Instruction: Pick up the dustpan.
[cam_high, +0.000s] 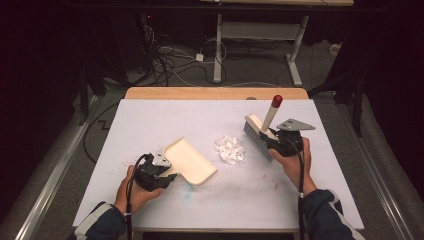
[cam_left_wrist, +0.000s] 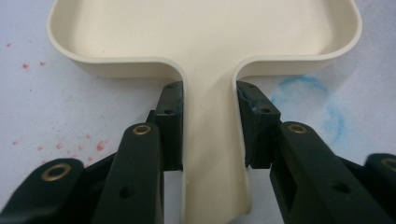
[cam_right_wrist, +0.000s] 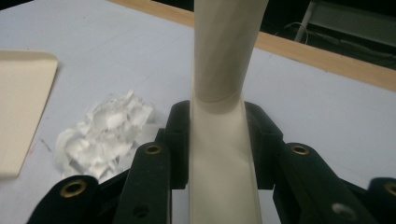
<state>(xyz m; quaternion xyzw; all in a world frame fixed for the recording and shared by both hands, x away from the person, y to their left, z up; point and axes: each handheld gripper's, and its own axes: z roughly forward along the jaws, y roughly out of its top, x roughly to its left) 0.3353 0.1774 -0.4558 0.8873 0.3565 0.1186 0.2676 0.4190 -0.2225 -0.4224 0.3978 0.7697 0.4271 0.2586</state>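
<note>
The pile of white scraps (cam_high: 230, 149) near the middle of the white table (cam_high: 150, 120) serves as the landmark. Left of the pile, the left gripper (cam_high: 159, 175) has its jaws closed on the handle of the cream dustpan (cam_high: 190, 160); in the left gripper view the pads press both sides of the dustpan (cam_left_wrist: 205, 28) handle. The pan's open edge faces the pile and lies just beside it, not touching. A faint blue ring mark (cam_left_wrist: 308, 102) and red specks (cam_left_wrist: 60, 145) stain the table around the pan. Right of the pile, the right gripper (cam_high: 285, 142) is clamped on the cream handle of the hand brush (cam_high: 260, 132), whose bristles stand just beside the pile and whose red-tipped handle slants up and away from it. In the right gripper view the pads squeeze the brush (cam_right_wrist: 224, 140) handle, with the pile (cam_right_wrist: 102, 135) to its left.
</note>
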